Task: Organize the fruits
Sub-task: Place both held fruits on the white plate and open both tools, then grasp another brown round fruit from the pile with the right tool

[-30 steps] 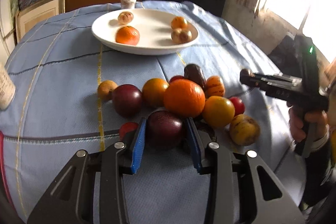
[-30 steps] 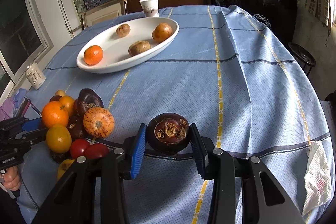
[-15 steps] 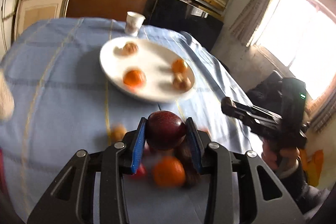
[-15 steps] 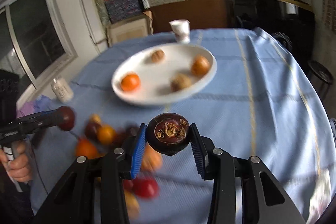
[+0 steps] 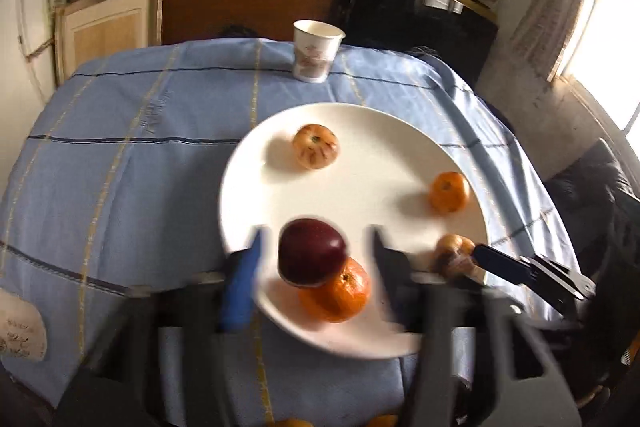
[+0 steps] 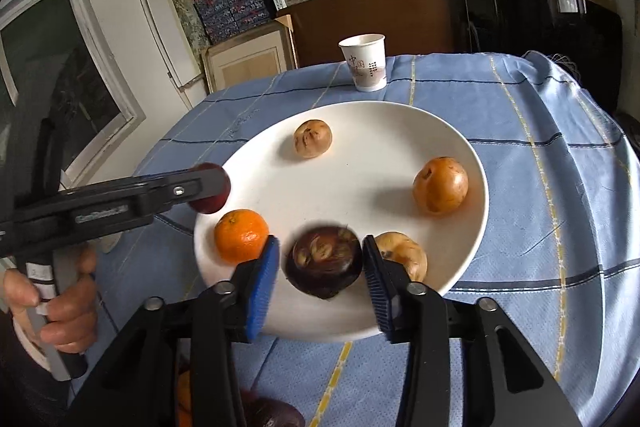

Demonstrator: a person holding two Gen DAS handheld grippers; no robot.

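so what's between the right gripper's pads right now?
Right wrist view: the dark mangosteen, over the white plate. The right gripper is opening, pads clear of it.

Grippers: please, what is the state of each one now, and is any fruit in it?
Left gripper: jaws opening, pads clear of the dark red fruit between them.
Right gripper: jaws opening, brown fruit between them, released.

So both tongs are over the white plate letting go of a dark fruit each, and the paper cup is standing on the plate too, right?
Not quite: the paper cup stands on the blue tablecloth beyond the white plate, not on it, as the right wrist view shows. The rest holds: both tongs are over the plate, jaws opening, with a dark red fruit between the left ones and a dark brown fruit between the right.
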